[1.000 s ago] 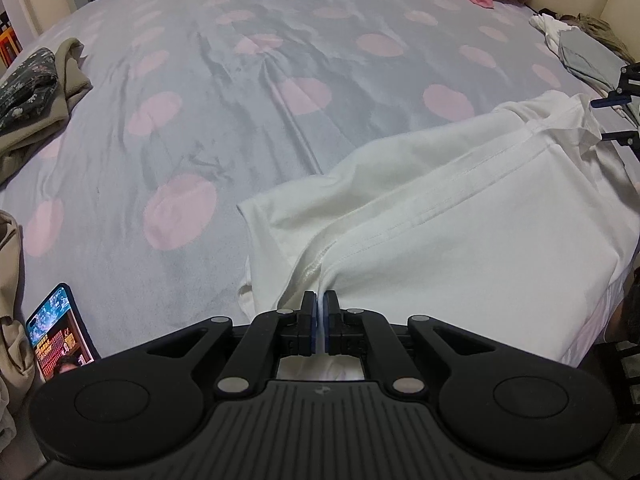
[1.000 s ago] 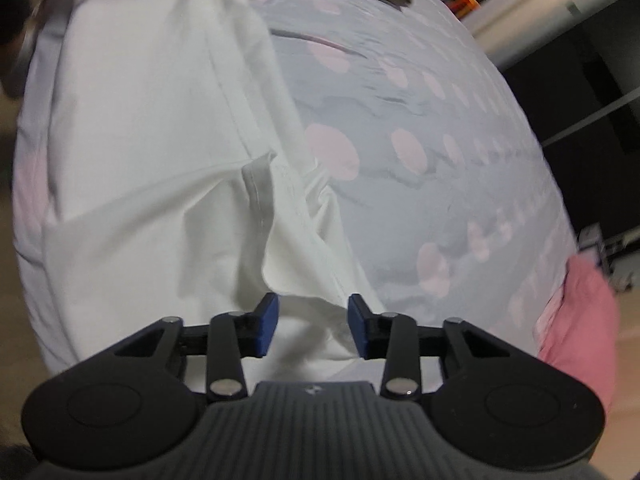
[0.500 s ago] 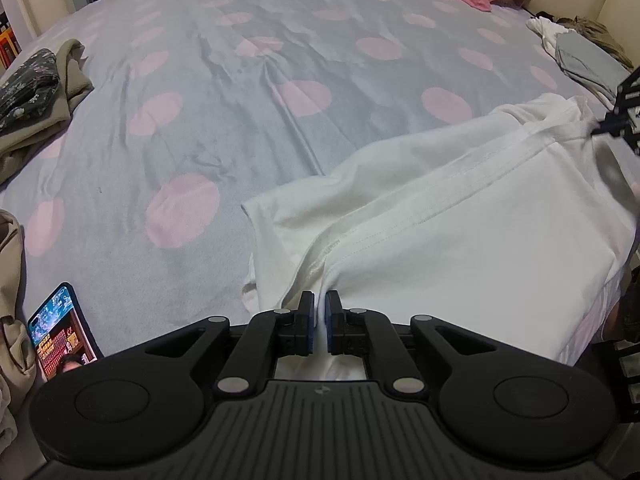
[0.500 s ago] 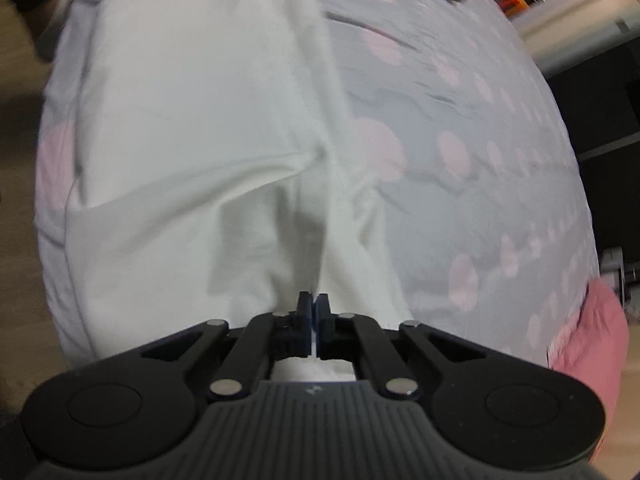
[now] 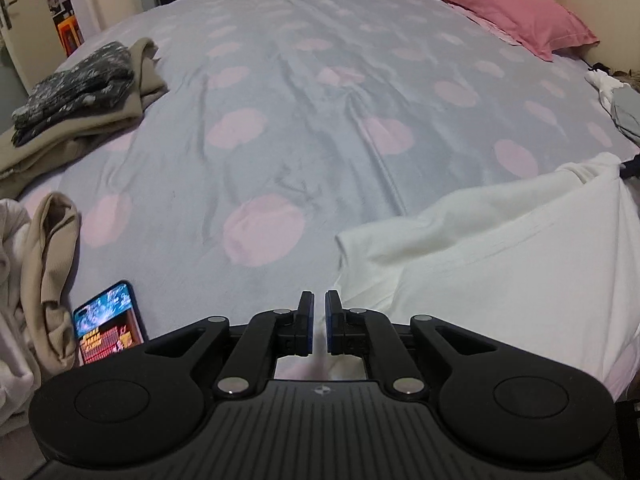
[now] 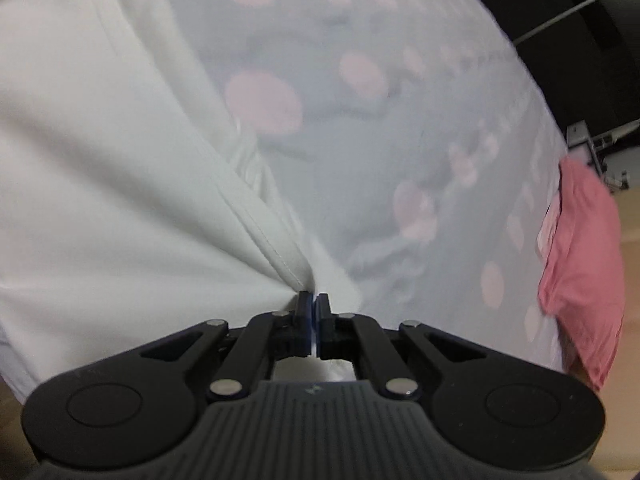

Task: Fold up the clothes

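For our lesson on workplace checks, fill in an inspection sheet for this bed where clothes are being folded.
Surface: grey bedspread with pink spots, creased.
Job's things: white garment, bunched at the near right edge of the bed.
Clutter: lit phone; clothes pile, dark patterned on beige; loose beige garment; pink pillow.
Tools: left tool shut beside the garment's corner, grip on cloth unclear; right tool shut on the white garment.
Cables: nothing seen.
Surroundings: door at far left.
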Tool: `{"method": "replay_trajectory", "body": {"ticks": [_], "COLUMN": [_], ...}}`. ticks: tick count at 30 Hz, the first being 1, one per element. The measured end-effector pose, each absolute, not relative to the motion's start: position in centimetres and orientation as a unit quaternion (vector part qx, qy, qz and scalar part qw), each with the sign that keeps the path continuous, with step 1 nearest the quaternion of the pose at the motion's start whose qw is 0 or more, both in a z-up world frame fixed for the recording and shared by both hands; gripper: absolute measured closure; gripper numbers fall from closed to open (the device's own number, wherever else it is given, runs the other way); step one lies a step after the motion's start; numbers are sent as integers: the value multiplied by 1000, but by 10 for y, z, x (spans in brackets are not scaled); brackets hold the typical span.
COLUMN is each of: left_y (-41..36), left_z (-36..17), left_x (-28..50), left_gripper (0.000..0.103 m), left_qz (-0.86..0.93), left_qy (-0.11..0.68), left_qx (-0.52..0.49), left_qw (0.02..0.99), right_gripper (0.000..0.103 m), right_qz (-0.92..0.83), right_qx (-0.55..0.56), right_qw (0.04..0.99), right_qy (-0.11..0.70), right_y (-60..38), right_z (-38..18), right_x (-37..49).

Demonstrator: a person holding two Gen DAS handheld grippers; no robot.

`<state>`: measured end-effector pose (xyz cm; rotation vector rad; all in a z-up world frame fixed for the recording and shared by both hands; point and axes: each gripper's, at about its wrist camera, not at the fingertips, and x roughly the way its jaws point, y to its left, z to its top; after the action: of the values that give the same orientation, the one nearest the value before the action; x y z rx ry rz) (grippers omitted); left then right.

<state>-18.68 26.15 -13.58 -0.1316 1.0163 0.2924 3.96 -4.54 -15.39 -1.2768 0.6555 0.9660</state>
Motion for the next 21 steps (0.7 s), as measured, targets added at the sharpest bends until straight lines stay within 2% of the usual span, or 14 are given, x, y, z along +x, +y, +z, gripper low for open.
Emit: {"method": "replay_trajectory", "body": {"ticks": [1,5,13,16,21], "left_y": [263,267,273,270,255], "left_z": [-134,-130,-140,-140,-141], "left_x": [-190,-204,-231,-231,-221], "left_gripper": [99,99,97,87,83], "left_qz": [136,117,99,72,29], "left_qy": [482,476,479,474,465], "left_qx": [-65,-75,-103,-110,-100], "left_qw": [863,868,866,871,879], "right_gripper": [97,73,71,71,71], "right_qz": [420,405,430,463,520], "right_qx": [-566,-570,-534,-526,-532], "right_qw": [647,648,671,664,629], "right_qy": [292,302,281,260,229], "right_y": [-45,-44,-28,-9,27], "right_z": [-157,-153,-113,-107,-107], "right_x": [40,43,21,-4,-51]}}
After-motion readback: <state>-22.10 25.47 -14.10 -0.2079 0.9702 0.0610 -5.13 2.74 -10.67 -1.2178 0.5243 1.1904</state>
